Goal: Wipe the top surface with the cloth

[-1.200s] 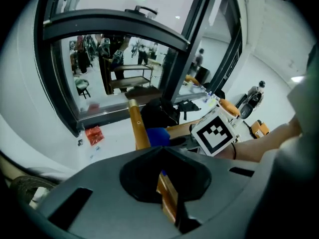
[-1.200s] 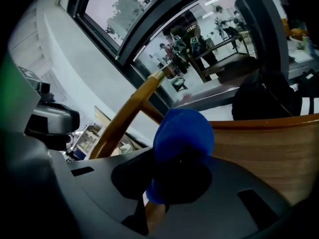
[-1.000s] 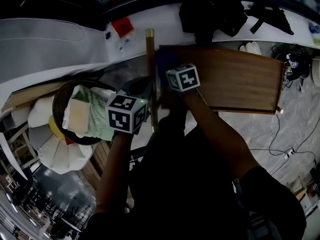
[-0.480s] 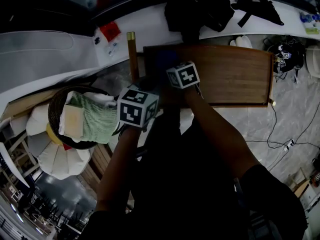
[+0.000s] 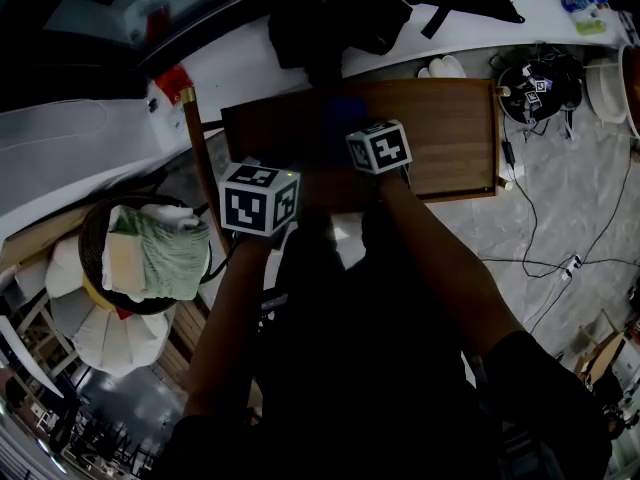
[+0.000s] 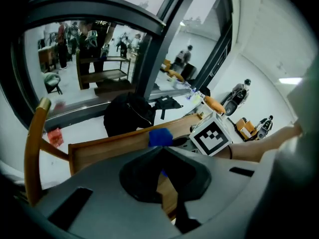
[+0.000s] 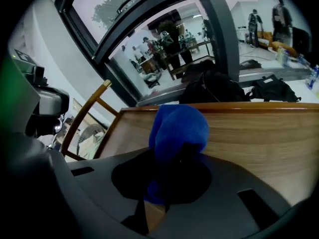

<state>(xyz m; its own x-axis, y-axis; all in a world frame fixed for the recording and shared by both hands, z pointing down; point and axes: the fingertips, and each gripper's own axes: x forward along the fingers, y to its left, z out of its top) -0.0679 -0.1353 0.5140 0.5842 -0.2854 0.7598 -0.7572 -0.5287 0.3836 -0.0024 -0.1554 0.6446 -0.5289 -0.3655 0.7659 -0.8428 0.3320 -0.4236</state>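
Head view: right gripper (image 7: 174,152) jaws pinch cloth (image 7: 178,124) on tabletop (image 7: 264,133); left gripper (image 6: 160,151) closed, empty; basket (image 5: 90,230) nearby.

A rectangular brown wooden tabletop (image 5: 450,138) stands over a pale grey marbled floor (image 5: 570,208). A bunched blue cloth (image 7: 177,126) sits on the wood, left of its middle. Thin black cables (image 5: 530,233) trail across the floor beside the table.

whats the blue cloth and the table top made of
The blue cloth looks like soft, fuzzy microfibre or fleece with a matte nap, bunched in the right gripper. The table top is wood or wood-look veneer, smooth satin finish, straight brown grain lines; which, I cannot tell.
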